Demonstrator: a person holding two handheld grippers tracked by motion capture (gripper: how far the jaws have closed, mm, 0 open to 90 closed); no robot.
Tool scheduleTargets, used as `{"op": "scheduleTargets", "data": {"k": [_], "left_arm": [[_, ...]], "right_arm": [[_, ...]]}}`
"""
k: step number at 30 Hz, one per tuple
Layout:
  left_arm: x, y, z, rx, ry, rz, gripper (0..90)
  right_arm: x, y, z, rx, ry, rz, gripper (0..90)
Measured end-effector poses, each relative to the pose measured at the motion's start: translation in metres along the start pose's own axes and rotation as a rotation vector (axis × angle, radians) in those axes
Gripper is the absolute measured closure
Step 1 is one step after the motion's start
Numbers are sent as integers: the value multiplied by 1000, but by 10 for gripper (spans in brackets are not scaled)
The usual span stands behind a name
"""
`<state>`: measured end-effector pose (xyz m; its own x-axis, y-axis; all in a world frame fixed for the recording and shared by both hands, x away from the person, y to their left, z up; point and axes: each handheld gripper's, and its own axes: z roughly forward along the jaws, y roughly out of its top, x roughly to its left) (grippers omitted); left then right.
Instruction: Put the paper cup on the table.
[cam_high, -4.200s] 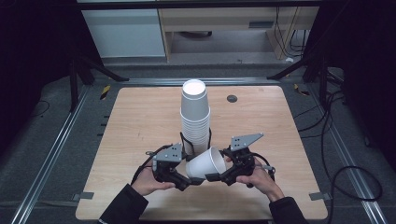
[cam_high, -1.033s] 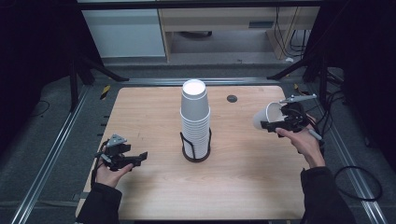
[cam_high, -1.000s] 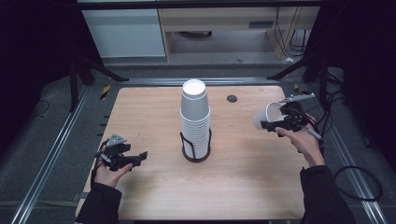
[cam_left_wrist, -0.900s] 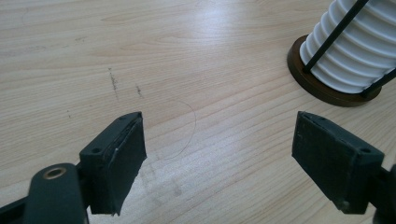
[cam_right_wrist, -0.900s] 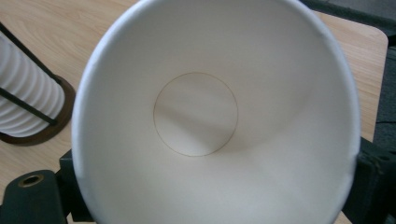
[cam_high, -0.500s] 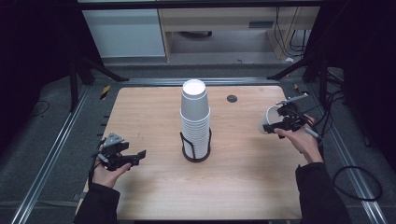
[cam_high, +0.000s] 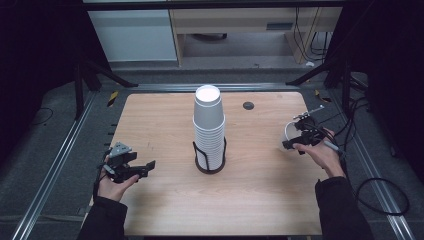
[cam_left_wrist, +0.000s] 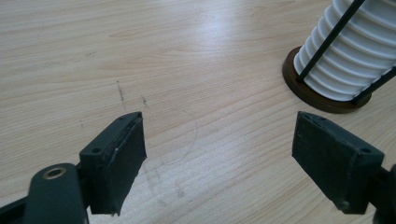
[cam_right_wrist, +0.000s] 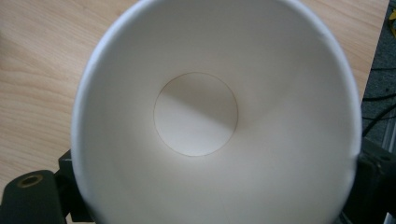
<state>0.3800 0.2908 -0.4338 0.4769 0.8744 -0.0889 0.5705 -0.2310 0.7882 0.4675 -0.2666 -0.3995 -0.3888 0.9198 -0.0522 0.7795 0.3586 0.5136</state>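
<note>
L gripper (cam_high: 142, 167) idle near the surface (cam_high: 260, 200) front-left, fingers spread wide, empty. R gripper (cam_high: 295, 137) clamps a paper cup (cam_high: 290, 131) over the right edge, mouth toward its camera. Risk: thin wall crushes, or cup slips off. Stack (cam_high: 209, 125) stays mid-surface.

Bare desk (cam_high: 160, 125) lies ahead of the left gripper (cam_high: 131, 169); the cup stack (cam_high: 209, 127) in its holder (cam_high: 210, 161) stands between it and the right gripper (cam_high: 300, 137).
</note>
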Motion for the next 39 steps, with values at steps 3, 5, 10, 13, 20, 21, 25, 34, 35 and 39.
{"op": "scheduleTargets", "data": {"k": [3, 5, 10, 13, 20, 21, 25, 34, 35, 39], "left_arm": [[0, 0, 0, 0, -2, 2, 166], [0, 0, 0, 0, -1, 2, 166], [1, 0, -1, -2, 2, -2, 167], [0, 0, -1, -1, -1, 1, 167], [0, 0, 0, 5, -4, 4, 167], [0, 0, 0, 5, -4, 5, 167], [0, 0, 0, 6, -7, 8, 166], [0, 0, 0, 11, -8, 12, 166], [0, 0, 0, 11, -8, 12, 167], [0, -1, 0, 13, -10, 12, 166]], "right_arm": [[2, 0, 3, 31, -7, 0, 102], [2, -1, 4, 38, -7, -5, 102], [2, -5, 10, 66, -6, -7, 102], [2, -9, 15, 86, -5, -7, 101], [2, -12, 20, 122, -5, -19, 99], [2, -12, 20, 124, -6, -21, 98], [1, -13, 19, 127, -7, -31, 97], [2, -13, 24, 162, -4, -45, 93], [2, -13, 24, 164, -7, -41, 92], [2, -13, 25, 171, 4, -49, 90]]}}
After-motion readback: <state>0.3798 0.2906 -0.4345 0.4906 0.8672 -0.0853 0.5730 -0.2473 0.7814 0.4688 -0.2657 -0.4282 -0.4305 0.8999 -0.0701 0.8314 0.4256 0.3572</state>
